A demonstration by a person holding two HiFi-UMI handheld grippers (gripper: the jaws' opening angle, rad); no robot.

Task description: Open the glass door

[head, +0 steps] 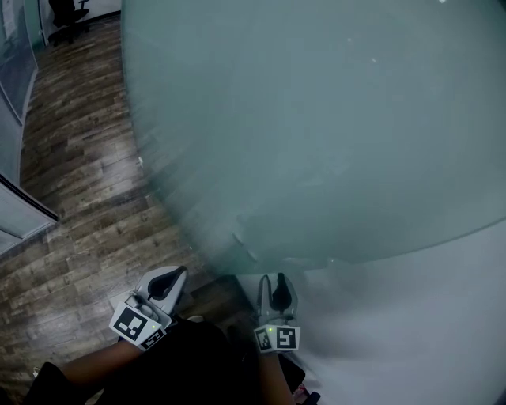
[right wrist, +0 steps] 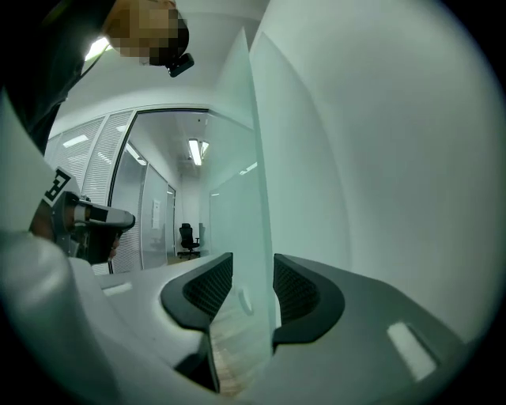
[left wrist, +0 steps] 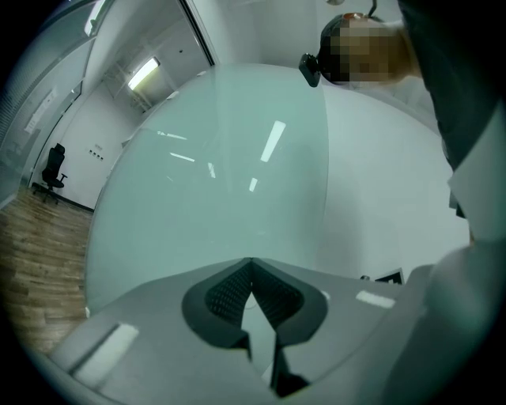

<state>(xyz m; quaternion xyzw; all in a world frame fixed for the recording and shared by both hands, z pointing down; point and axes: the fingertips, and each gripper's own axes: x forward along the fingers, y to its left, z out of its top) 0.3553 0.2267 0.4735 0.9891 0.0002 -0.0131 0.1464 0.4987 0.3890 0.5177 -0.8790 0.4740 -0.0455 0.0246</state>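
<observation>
The frosted glass door (head: 316, 134) fills most of the head view, blurred, with its lower edge just ahead of both grippers. My right gripper (head: 278, 278) points level at the door's free edge. In the right gripper view that thin edge (right wrist: 241, 158) stands between the spread jaws of the right gripper (right wrist: 253, 273), and the pads (right wrist: 209, 286) do not press on it. My left gripper (head: 175, 273) is to the left, shut and holding nothing. In the left gripper view the left gripper's (left wrist: 251, 265) tips meet in front of the door's face (left wrist: 221, 174).
A white wall (head: 411, 316) runs along the right, close to the door's edge. Wood-plank floor (head: 79, 158) lies to the left, with a glass partition (head: 16, 63) beside it and a black office chair (head: 67, 16) far down the corridor.
</observation>
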